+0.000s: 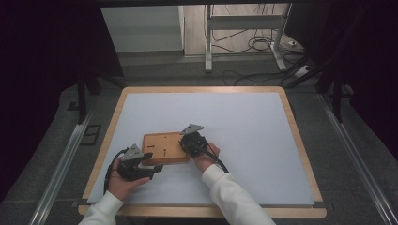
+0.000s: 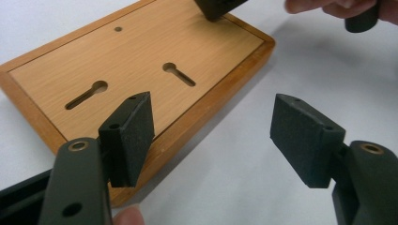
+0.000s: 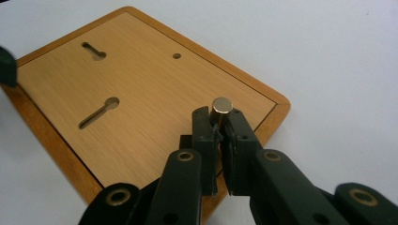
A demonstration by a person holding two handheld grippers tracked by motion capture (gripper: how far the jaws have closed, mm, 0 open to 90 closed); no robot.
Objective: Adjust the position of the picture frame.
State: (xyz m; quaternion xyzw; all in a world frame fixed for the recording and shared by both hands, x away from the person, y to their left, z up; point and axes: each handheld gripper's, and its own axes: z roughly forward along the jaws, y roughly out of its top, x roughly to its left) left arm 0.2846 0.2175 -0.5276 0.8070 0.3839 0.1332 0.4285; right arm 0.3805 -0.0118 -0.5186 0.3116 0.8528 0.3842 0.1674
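- My right tongs [image 3: 220, 123] are pinched on a small brass-coloured metal cylinder [image 3: 221, 108]; the pads grip its lower part and its flat round top stands clear above the tips.
- The cylinder stands upright between the jaws, over the near right corner of the wooden board [image 3: 141, 93] as the right gripper view frames it. Whether its foot touches the board I cannot tell.
- The board lies flat on the table [image 1: 244, 122], directly ahead of and under my right tongs. Its face carries two keyhole slots [image 3: 99, 112] and one small round hole [image 3: 176, 56], all beyond and to the left of those tongs.
- My left tongs [image 2: 213, 136] are spread wide with nothing between the pads.
- One left pad [image 2: 133, 133] hangs over the board's near raised edge; the other sits off the board, above bare table.
- In the high view, my left tongs [image 1: 152, 169] are at the board's lower left corner and my right tongs [image 1: 187, 140] at its right end, the board [image 1: 164, 147] between them.
- In the left gripper view, the tip of the right tongs [image 2: 218, 7] shows at the board's far corner, well beyond my left pads.
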